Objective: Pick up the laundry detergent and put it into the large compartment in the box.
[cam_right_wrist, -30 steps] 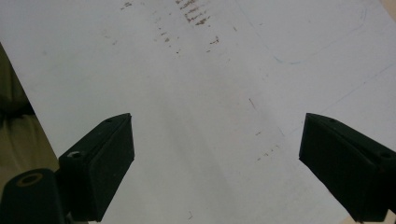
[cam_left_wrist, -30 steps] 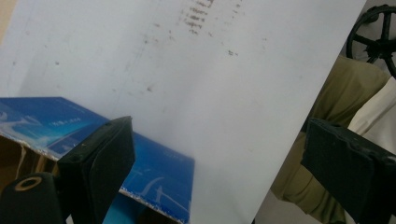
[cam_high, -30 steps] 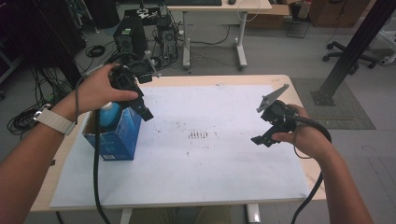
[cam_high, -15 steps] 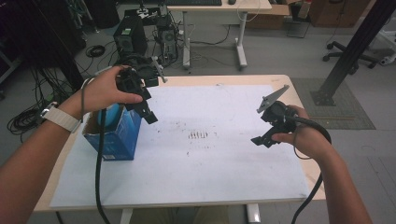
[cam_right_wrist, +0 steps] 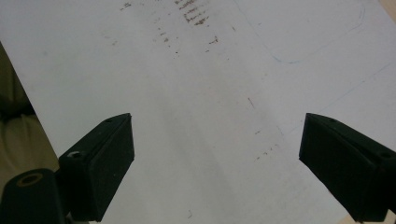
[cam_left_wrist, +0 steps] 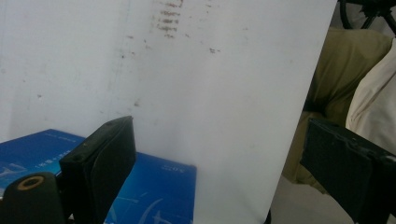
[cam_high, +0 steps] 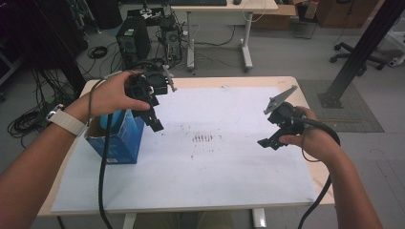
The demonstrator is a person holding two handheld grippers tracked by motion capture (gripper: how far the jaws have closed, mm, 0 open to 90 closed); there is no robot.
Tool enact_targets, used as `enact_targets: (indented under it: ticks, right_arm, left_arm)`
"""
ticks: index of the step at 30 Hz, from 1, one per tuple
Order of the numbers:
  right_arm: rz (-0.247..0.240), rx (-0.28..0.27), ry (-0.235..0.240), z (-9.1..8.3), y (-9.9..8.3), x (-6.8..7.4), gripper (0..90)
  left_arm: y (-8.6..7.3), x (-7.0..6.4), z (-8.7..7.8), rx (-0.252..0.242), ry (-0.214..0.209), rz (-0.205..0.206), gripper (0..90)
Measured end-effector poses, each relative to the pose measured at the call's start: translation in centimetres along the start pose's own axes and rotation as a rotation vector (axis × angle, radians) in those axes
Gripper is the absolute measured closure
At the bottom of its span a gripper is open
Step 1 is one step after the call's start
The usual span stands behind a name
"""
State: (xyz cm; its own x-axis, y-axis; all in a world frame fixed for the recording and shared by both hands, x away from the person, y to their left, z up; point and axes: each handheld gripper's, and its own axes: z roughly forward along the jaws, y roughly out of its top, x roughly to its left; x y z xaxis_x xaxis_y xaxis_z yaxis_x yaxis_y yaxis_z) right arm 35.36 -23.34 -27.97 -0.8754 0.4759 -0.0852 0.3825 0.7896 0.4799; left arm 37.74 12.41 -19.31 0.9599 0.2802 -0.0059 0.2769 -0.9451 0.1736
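Left claw (cam_high: 155, 121): raised above the surface, just beside the upper right corner of the blue carton (cam_high: 117, 138), not touching it. Jaws spread wide in the left gripper view — nothing between them but white sheet. Gripped from above by the left hand (cam_high: 112, 95), a watch with a pale strap on that wrist; black cable trailing down past the carton toward the near edge.

Blue carton: upright near the left edge of the white sheet (cam_high: 215, 167), top open, a rounded light-blue item visible at its mouth — not identifiable. In the left gripper view, blue printed face (cam_left_wrist: 154, 191) low in frame, behind and beside the left jaw.

Right claw (cam_high: 267, 142): held off the surface over the right part of the sheet, well apart from the carton, pointed toward the sheet's middle. Jaws wide apart in the right gripper view, empty; only the sheet (cam_right_wrist: 210, 116) between them. Grey three-cornered plate on top, right hand (cam_high: 310, 138) wrapped around the body.

White sheet: covering most of the wooden surface (cam_high: 200, 82); a cluster of small dark marks (cam_high: 203, 138) near its centre, between the two claws.
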Motion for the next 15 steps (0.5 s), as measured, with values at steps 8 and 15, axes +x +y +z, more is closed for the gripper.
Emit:
enact_targets:
  ticks: [8, 15]
  right_arm:
    - [0.004, -0.006, 0.000, 0.04, -0.11, -0.16, 10.3]
    - [0.007, -0.002, -0.001, 0.05, -0.32, -0.24, 10.3]
  left_arm:
    - [0.22, 0.01, 0.17, 0.000, 0.006, 0.005, 10.6]
    - [0.46, 0.05, 0.32, -0.008, 0.009, -0.002, 10.7]
